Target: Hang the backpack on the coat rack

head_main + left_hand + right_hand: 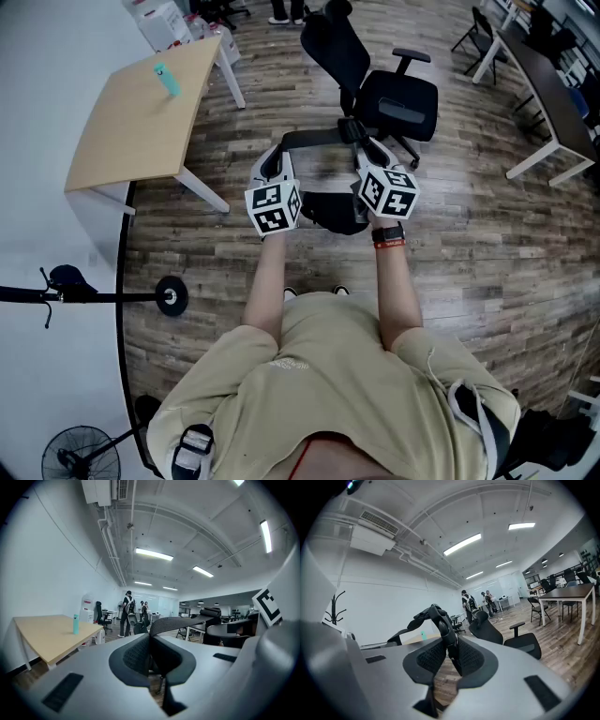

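The black backpack (pixel 330 212) hangs in front of me, below and between my two grippers. Its top strap (pixel 314 137) runs from one gripper to the other. My left gripper (pixel 279 152) is shut on the webbing strap (pixel 180 622), which runs off to the right in the left gripper view. My right gripper (pixel 362 137) is shut on a strap with a buckle (pixel 440 623). The black coat rack (pixel 112 297) stands at the left by the white wall, on a round base (pixel 172 296). Its hooks (pixel 335 605) show at the left of the right gripper view.
A black office chair (pixel 389 94) stands just beyond the backpack. A wooden table (pixel 141 117) with a teal bottle (pixel 167 79) is at the far left. A floor fan (pixel 82 456) sits behind me on the left. Desks (pixel 553 103) line the right, and people (pixel 127 613) stand far off.
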Motion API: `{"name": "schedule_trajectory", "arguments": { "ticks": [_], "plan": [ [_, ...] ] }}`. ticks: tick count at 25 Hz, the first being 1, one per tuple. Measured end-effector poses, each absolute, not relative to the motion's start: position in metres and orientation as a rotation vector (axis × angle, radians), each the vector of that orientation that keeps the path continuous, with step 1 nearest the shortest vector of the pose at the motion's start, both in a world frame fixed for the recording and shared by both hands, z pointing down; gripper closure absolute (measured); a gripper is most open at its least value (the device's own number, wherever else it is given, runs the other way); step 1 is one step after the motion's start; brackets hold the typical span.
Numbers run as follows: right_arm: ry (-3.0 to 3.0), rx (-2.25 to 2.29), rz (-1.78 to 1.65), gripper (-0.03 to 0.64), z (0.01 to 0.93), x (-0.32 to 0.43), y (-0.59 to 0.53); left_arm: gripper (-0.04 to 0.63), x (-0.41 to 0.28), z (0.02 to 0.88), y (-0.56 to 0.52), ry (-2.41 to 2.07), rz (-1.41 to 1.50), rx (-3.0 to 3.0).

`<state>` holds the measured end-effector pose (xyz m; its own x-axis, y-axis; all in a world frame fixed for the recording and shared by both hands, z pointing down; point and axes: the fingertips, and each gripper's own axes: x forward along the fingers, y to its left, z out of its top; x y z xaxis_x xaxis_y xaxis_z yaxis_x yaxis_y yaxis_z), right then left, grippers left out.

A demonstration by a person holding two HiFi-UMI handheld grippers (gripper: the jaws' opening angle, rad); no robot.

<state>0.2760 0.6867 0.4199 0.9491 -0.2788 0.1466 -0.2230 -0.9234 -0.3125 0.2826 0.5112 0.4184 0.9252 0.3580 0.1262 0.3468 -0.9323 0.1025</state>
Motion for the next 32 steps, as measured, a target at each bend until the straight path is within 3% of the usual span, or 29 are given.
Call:
{"name": "schedule_trajectory", "arguments": {
  "ticks": [13, 32],
  "plan": [
    [0.344, -2.778, -0.297, 0.529, 0.426, 0.285, 0.644, 0.569, 0.288, 0.420, 0.469, 0.567, 0.235, 2.992],
    [0.659, -2.821, -0.351, 0.528, 0.423, 0.296, 0.471, 0.569, 0.278, 0.416, 0.298, 0.236, 0.173, 3.020]
  ]
}}
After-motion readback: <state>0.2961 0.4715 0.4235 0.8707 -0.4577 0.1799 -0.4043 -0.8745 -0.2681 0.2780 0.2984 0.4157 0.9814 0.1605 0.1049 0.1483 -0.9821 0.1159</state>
